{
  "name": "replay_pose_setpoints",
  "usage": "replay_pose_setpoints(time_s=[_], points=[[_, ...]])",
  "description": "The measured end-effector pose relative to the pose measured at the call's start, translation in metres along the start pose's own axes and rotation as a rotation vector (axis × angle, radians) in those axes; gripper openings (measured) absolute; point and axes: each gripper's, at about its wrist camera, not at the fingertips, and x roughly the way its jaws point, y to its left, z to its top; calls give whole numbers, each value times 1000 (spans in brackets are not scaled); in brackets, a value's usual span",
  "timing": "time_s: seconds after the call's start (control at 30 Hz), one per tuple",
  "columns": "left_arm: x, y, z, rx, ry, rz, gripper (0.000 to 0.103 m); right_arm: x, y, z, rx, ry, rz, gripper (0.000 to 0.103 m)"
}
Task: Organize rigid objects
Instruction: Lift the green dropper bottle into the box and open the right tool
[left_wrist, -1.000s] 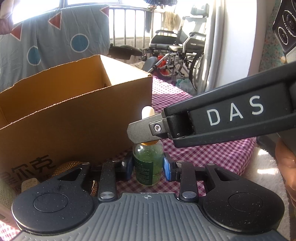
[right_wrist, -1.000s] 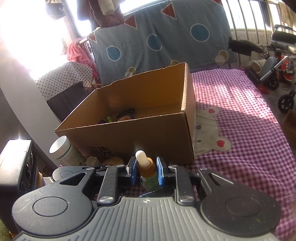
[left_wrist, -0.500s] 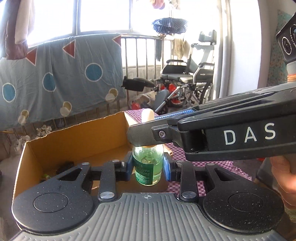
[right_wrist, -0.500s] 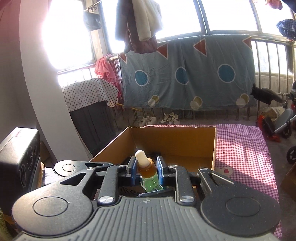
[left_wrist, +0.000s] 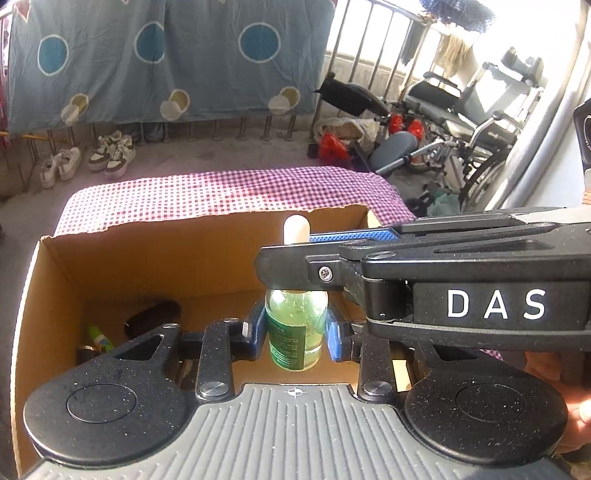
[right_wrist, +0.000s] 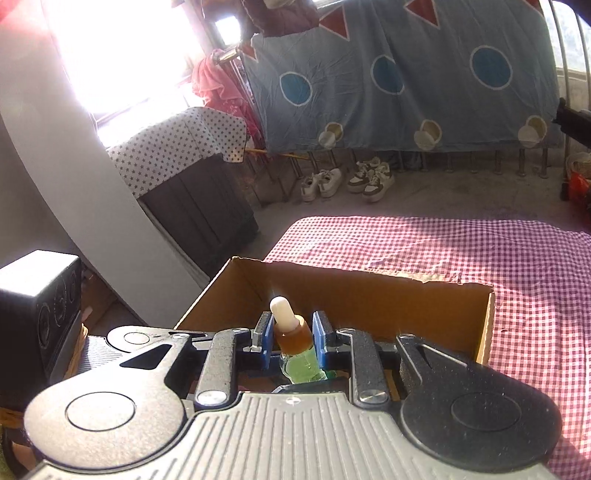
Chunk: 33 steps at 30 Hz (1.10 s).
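The dropper bottle (left_wrist: 295, 328) hangs upright over the open cardboard box (left_wrist: 110, 266), held by both tools at once; the left gripper (left_wrist: 295, 334) has its blue jaws closed on the green glass body, one pad on each side; the right gripper (right_wrist: 291, 341) reaches in from the right and its jaws clamp the amber neck, the white rubber bulb (right_wrist: 280, 312) standing above them; on the box floor at the left lie a dark brush (left_wrist: 155, 314) and a small green tube (left_wrist: 98, 338); the box sits on a red checked cloth (right_wrist: 480, 251).
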Motion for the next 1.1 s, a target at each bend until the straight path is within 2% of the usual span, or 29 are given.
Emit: replay_pose_setpoints(time_s=[0.17,0.43,0.53,0.6,0.67,0.8,0.9,1.03,1.1], points=[[26,19,11,-84,61,32,32,36,-18,10,9,43,-1,25],[45,28,16,-137,104,96,32,72,-30,5,17,82,-19,25],[48,29,14,-137,121,110,34,82,-34,2,28,104,-14,25],[48,31,12,-147,133,111,39,86,-36,1,44,129,-12,26],[46,31,12,-147,127,116,40,85,-35,1,34,129,-15,27],[40,27,13,-135,109,106,53,79,-32,1,22,111,-24,28],[38,27,14,-144,102,107,56,73,-31,4,32,100,-30,29],[31,23,14,-147,97,106,59,51,-30,4,47,60,-29,29],[23,21,13,-146,85,98,65,34,-28,3,54,31,-28,29]])
